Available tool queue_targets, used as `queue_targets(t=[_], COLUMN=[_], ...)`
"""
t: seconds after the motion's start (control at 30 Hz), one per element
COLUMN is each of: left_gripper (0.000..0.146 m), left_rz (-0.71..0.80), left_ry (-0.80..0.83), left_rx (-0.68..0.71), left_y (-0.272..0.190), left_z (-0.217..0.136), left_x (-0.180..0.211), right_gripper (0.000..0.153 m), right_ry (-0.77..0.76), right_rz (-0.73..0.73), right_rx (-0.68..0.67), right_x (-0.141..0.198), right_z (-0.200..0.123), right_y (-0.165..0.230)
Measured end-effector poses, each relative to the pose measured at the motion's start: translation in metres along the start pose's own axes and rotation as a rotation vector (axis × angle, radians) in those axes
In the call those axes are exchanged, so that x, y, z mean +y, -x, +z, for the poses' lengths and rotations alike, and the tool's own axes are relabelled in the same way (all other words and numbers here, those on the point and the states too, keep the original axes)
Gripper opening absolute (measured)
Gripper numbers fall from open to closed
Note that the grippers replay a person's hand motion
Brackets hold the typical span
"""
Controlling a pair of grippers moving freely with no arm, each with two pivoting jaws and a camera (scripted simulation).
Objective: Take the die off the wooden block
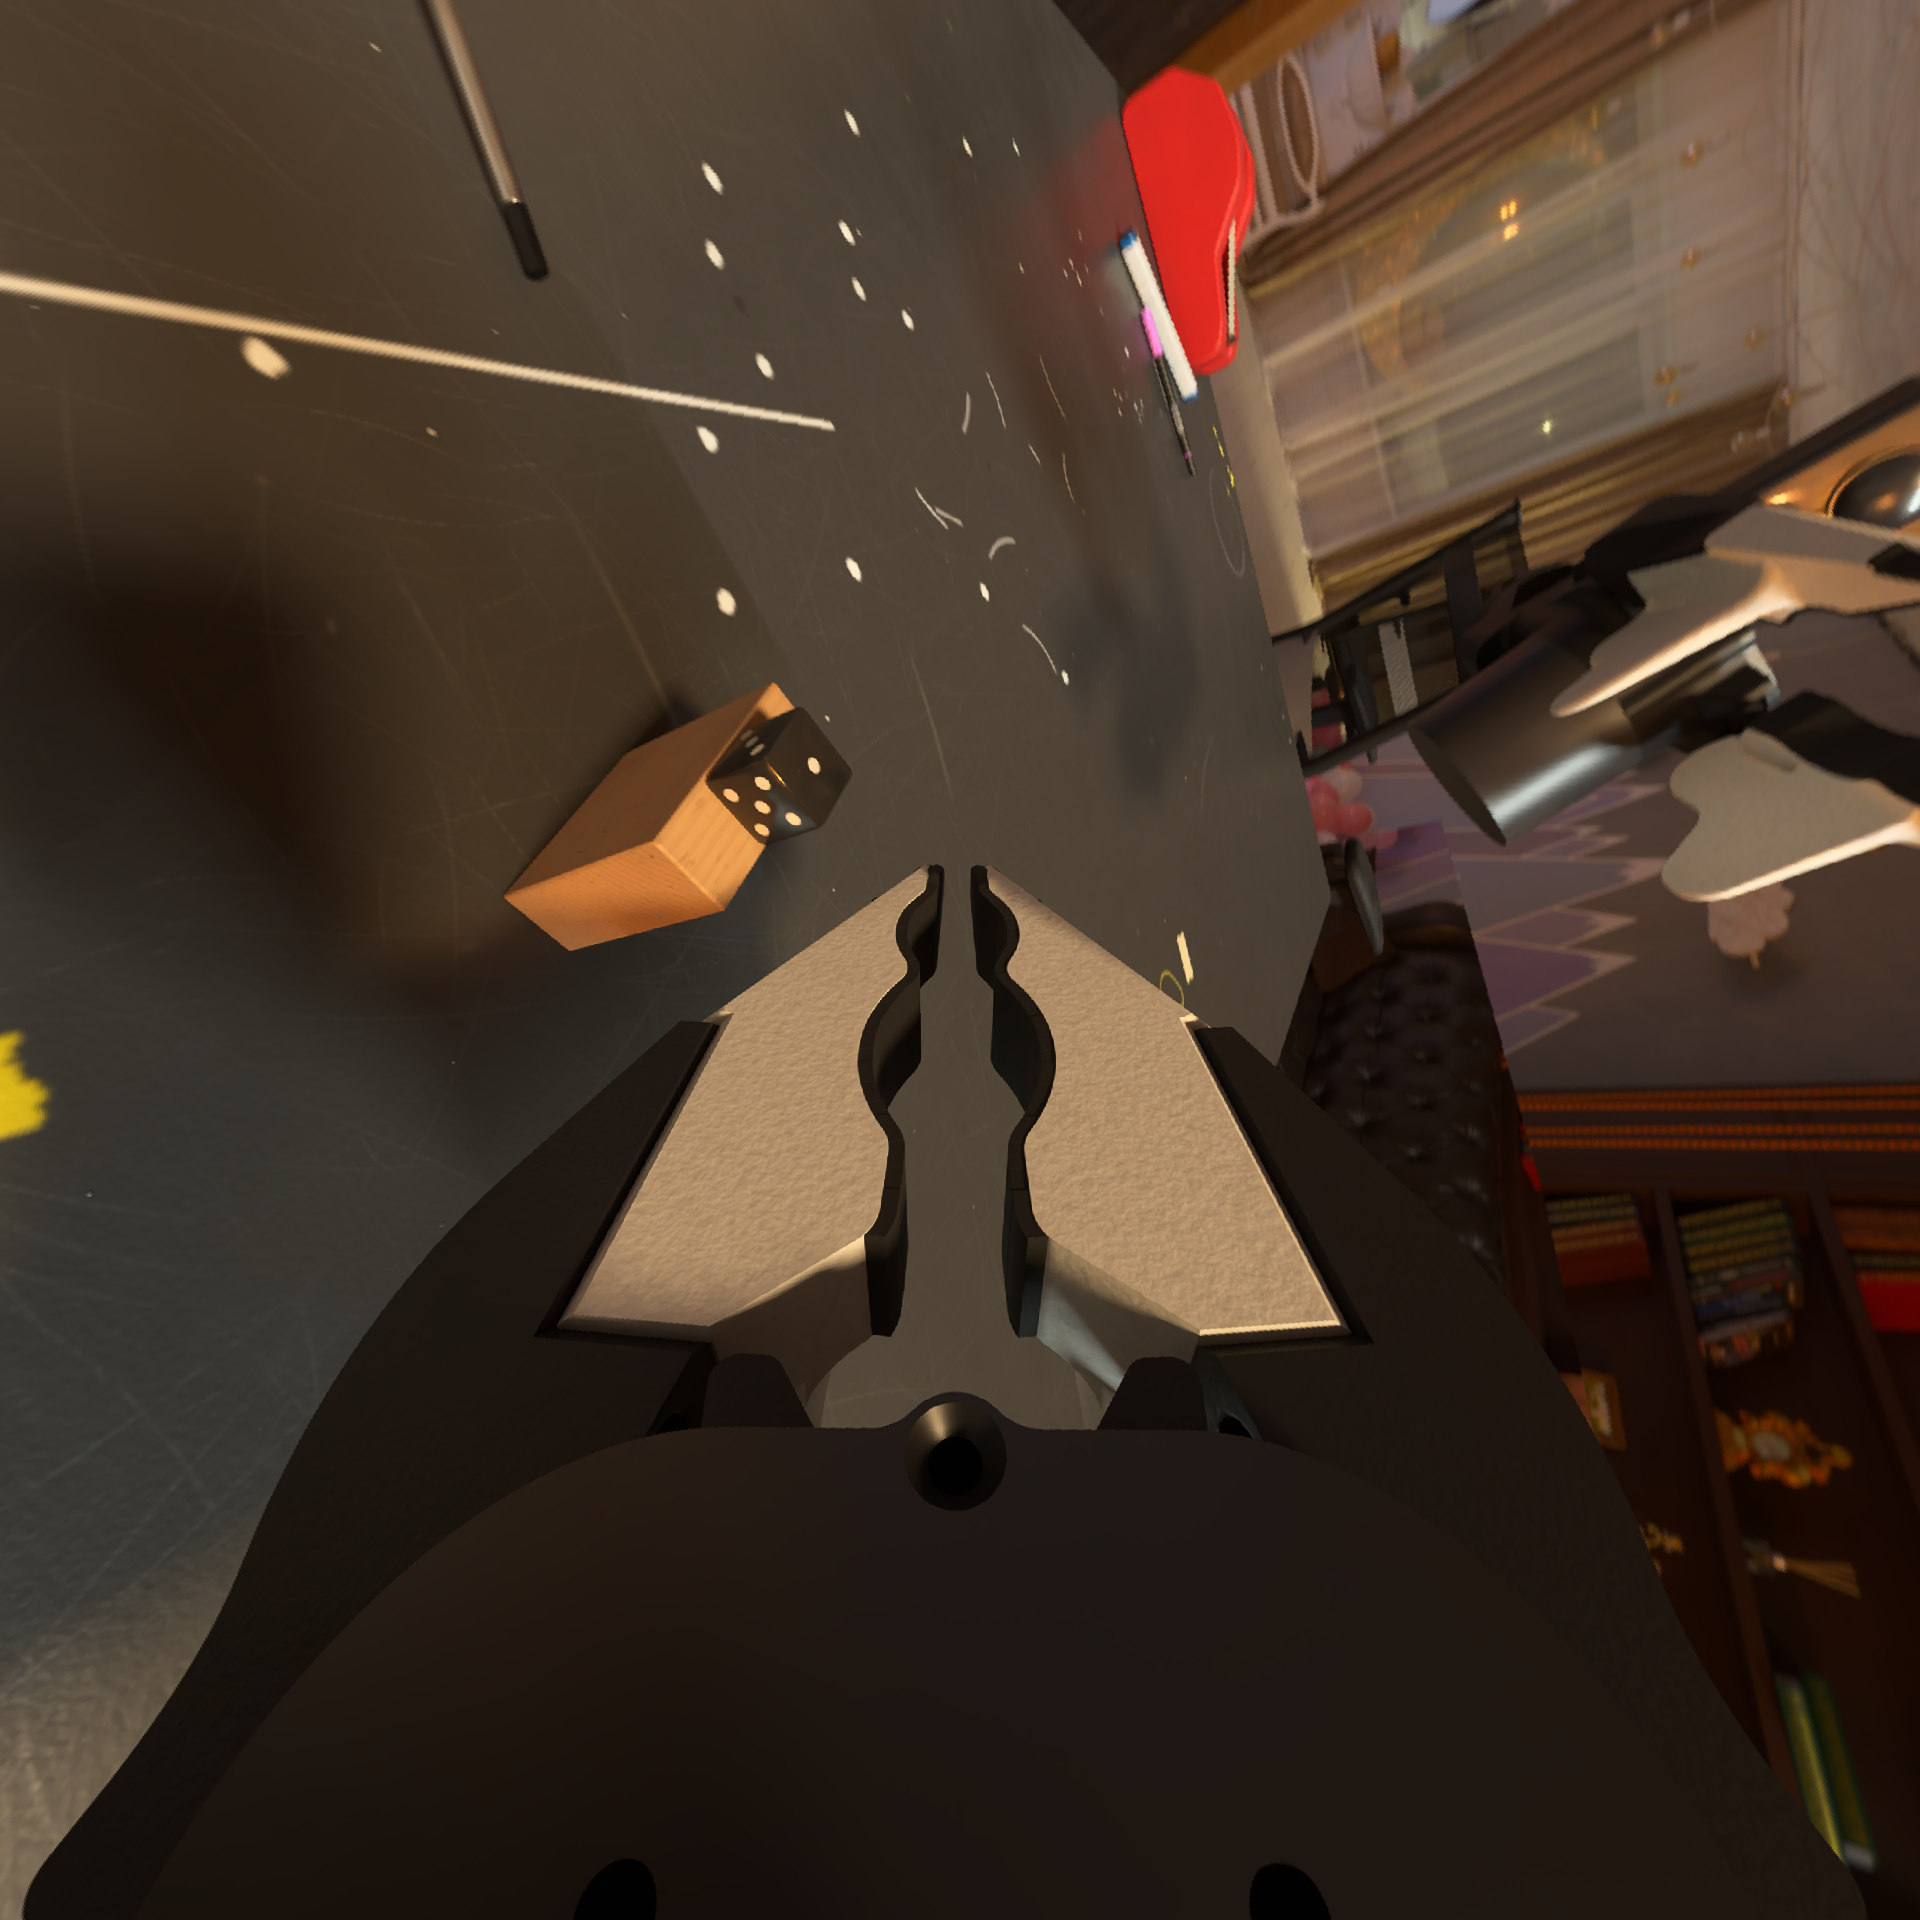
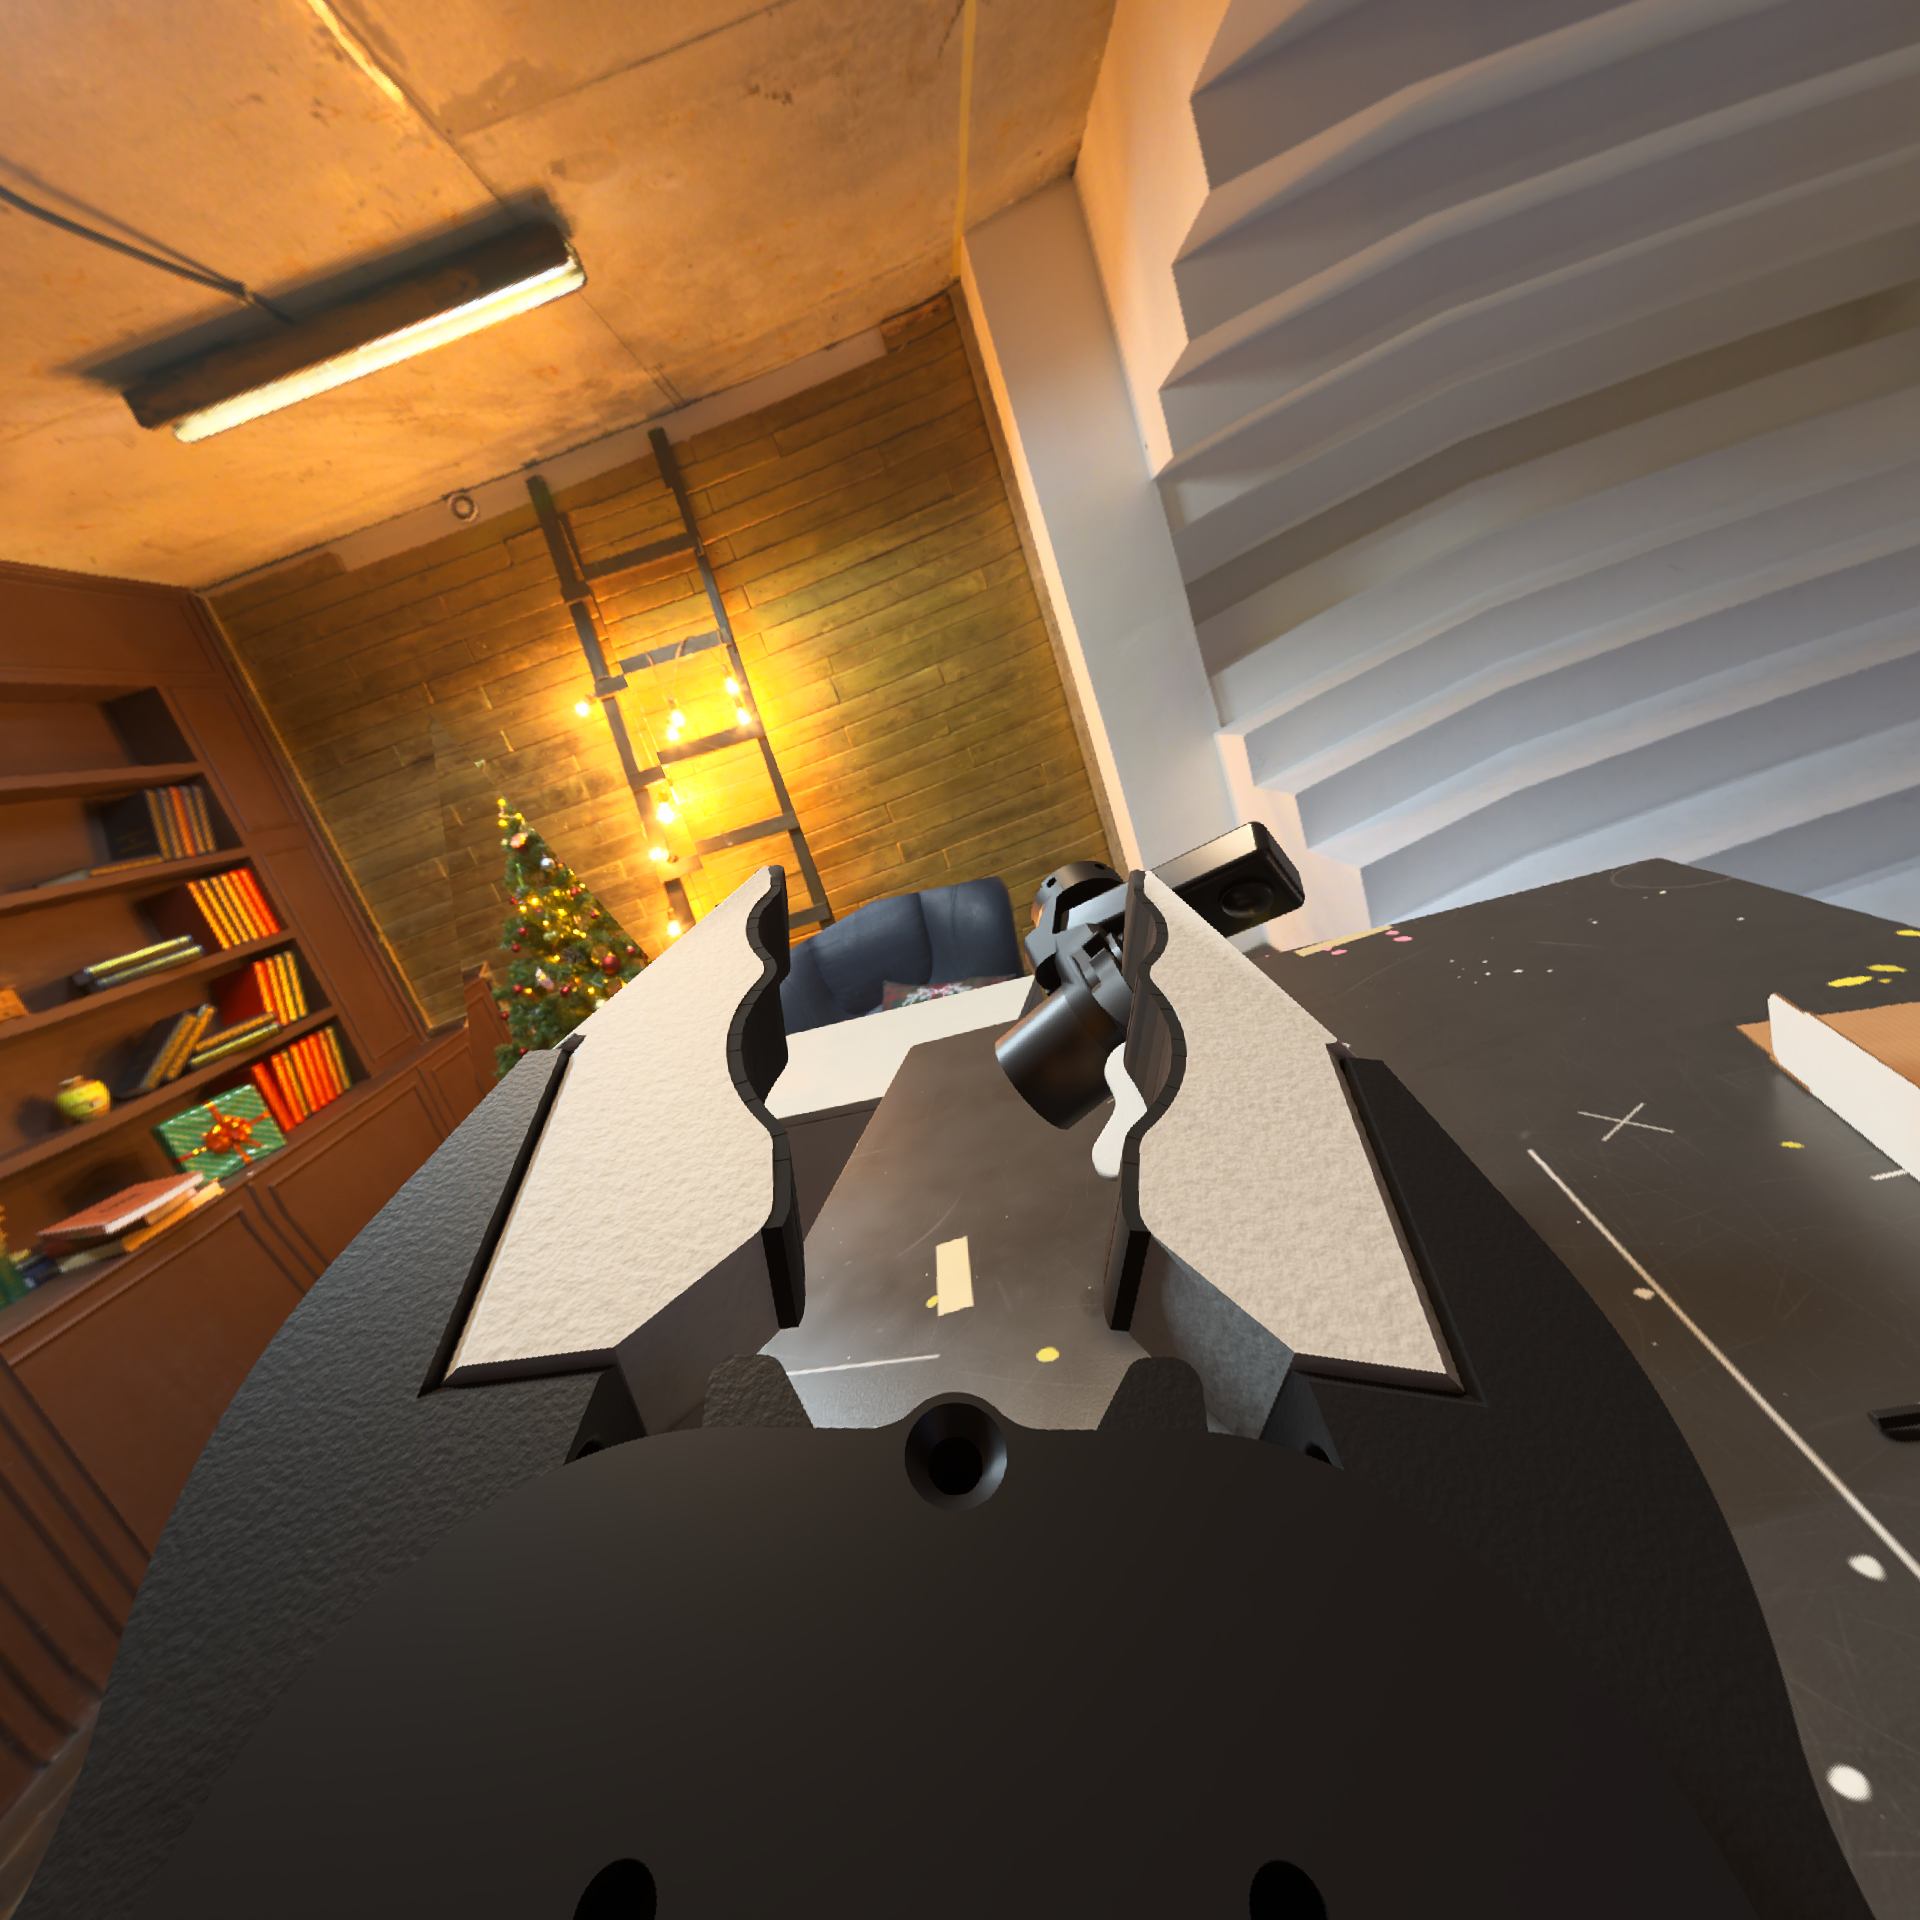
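A black die (image 1: 781, 781) with white pips sits against the upper right end of a light wooden block (image 1: 623, 842) that lies on the dark, scratched table (image 1: 312, 520). My left gripper (image 1: 956, 875) is shut and empty; its tips hover just right of and nearer than the die, apart from it. My right gripper (image 2: 958, 883) is open and empty, out past the table's edge, pointing at the room. It shows far right in the left wrist view (image 1: 1704, 748). The left gripper (image 2: 1107, 1132) shows between the right one's fingers. Die and block are out of the right wrist view.
A red object (image 1: 1195, 208) and a marker pen (image 1: 1158, 322) lie near the table's far edge. A metal rod (image 1: 488, 135) lies at the top. A flat white and brown board (image 2: 1849, 1070) lies on the table (image 2: 1558, 1039) at right.
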State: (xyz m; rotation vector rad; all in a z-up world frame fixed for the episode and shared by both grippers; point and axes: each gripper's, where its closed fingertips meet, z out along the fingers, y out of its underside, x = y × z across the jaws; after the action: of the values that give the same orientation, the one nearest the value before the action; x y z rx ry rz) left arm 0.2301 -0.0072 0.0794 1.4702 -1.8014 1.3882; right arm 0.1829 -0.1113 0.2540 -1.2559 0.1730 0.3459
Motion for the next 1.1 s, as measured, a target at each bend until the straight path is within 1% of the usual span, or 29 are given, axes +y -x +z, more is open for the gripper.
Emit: queue_targets(t=[0.07, 0.17, 0.27, 0.37, 0.43, 0.47, 0.5, 0.57, 0.67, 0.73, 0.8, 0.87, 0.97, 1.03, 1.1], left_gripper=[0.004, 0.003, 0.004, 0.005, 0.006, 0.009, 0.014, 0.018, 0.024, 0.028, 0.032, 0.036, 0.041, 0.041, 0.037], left_rz=[-0.010, 0.020, 0.059, 0.028, 0.009, 0.026, 0.065, 0.206, 0.495, 0.691, 0.839, 0.903, 0.949, 0.981, 1.001], left_ry=[-0.029, -0.022, 0.031, 0.101, 0.107, 0.099, 0.100, 0.132, 0.185, 0.192, 0.205, 0.215, 0.185, 0.174, 0.191], left_rx=[-0.011, -0.026, -0.055, -0.082, -0.068, -0.053, -0.060, -0.130, -0.266, -0.357, -0.416, -0.416, -0.370, -0.352, -0.382], left_y=[0.001, 0.002, 0.001, 0.003, 0.003, 0.002, 0.002, 0.005, 0.013, 0.019, 0.025, 0.028, 0.026, 0.026, 0.029], left_z=[0.000, 0.001, 0.000, -0.003, -0.003, -0.003, -0.004, -0.008, -0.016, -0.022, -0.026, -0.024, -0.016, -0.011, -0.009], left_x=[-0.002, -0.002, 0.002, 0.007, 0.006, 0.005, 0.005, 0.006, 0.004, -0.003, -0.010, -0.016, -0.024, -0.026, -0.029], right_gripper=[0.065, 0.065, 0.065, 0.065, 0.065, 0.065, 0.065, 0.065, 0.065, 0.065, 0.065, 0.065, 0.065, 0.065, 0.065], right_ry=[0.008, 0.024, 0.041, 0.052, 0.047, 0.045, 0.045, 0.050, 0.059, 0.058, 0.057, 0.059, 0.063, 0.069, 0.077], right_rz=[0.001, -0.002, -0.008, -0.011, -0.010, -0.012, -0.011, -0.014, -0.020, -0.021, -0.018, -0.019, -0.020, -0.021, -0.019], right_rx=[0.004, 0.008, 0.014, 0.020, 0.020, 0.022, 0.022, 0.021, 0.023, 0.026, 0.025, 0.022, 0.015, 0.014, 0.014], right_x=[0.003, 0.006, 0.008, 0.010, 0.010, 0.010, 0.010, 0.010, 0.011, 0.010, 0.010, 0.010, 0.010, 0.011, 0.013], right_z=[0.001, 0.001, 0.002, 0.001, 0.000, 0.000, 0.000, 0.000, -0.001, -0.002, -0.002, -0.002, 0.000, 0.000, 0.000], right_y=[-0.001, -0.001, -0.001, -0.001, -0.002, -0.002, -0.002, -0.002, -0.002, -0.002, -0.003, -0.003, -0.002, -0.001, -0.001])
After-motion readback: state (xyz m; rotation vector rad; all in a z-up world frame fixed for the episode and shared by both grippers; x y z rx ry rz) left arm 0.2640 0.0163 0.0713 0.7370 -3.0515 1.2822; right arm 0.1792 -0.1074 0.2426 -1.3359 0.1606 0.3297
